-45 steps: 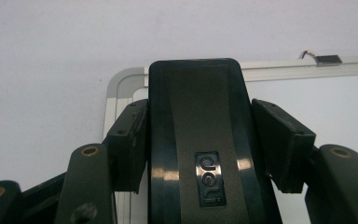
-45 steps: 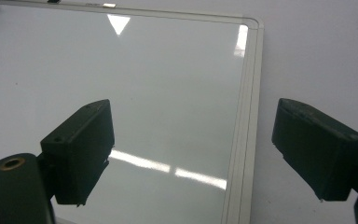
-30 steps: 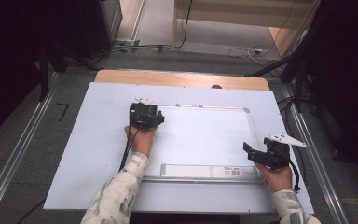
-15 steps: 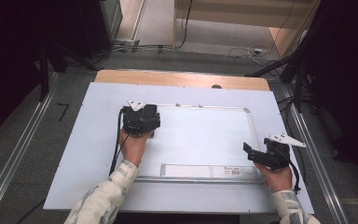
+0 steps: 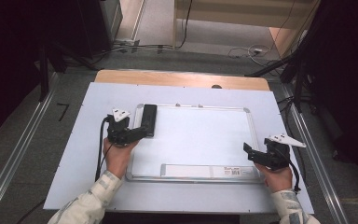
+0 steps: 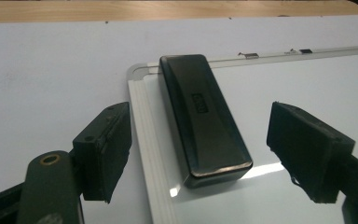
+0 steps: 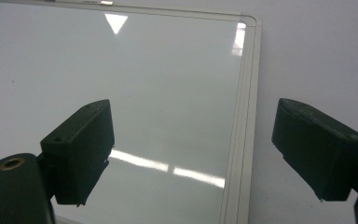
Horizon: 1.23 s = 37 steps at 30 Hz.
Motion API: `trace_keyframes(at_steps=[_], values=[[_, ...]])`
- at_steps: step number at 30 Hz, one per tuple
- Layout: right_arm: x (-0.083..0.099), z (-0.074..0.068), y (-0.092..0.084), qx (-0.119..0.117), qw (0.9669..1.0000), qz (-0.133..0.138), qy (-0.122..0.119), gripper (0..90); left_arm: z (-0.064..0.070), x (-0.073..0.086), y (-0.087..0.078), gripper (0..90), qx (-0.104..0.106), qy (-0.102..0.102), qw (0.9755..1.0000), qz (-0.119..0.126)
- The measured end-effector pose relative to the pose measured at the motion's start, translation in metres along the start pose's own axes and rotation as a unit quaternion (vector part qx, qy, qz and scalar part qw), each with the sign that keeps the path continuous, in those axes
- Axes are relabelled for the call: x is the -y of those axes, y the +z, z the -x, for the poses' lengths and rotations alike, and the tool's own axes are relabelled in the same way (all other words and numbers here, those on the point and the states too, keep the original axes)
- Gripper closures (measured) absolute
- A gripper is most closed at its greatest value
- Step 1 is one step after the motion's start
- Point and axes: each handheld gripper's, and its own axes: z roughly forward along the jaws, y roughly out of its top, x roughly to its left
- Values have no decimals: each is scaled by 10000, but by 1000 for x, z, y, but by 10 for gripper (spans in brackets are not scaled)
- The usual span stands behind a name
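while the eraser (image 6: 203,116) lies flat on the whiteboard's (image 5: 200,135) far left corner, just inside the frame, the left tongs (image 6: 198,154) stand behind its near end, jaws apart on either side of it and gripping nothing; they have just been opening. the board rests on a pale sheet (image 5: 74,154) over the tabletop (image 5: 182,78). over by the board's right edge, the right tongs (image 7: 191,154) hang wide open and empty, one jaw above the white surface, the other out past the frame.
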Motion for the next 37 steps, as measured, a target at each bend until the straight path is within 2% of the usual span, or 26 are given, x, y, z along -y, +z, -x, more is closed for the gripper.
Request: trace_keyframes(at_steps=[10,22,27,37], values=[[0,0,-1,7,10000,4,8,116,-36,16,-19,226,-219,-126,9997,-42],[1,1,-1,16,10000,11,15,116,-72,32,-36,225,-426,-305,9986,-82],[1,1,-2,24,10000,13,19,116,-82,36,-40,226,-427,-413,9982,-74],[2,4,-3,36,10000,34,71,116,-88,42,-47,226,-356,-470,9982,-97]])
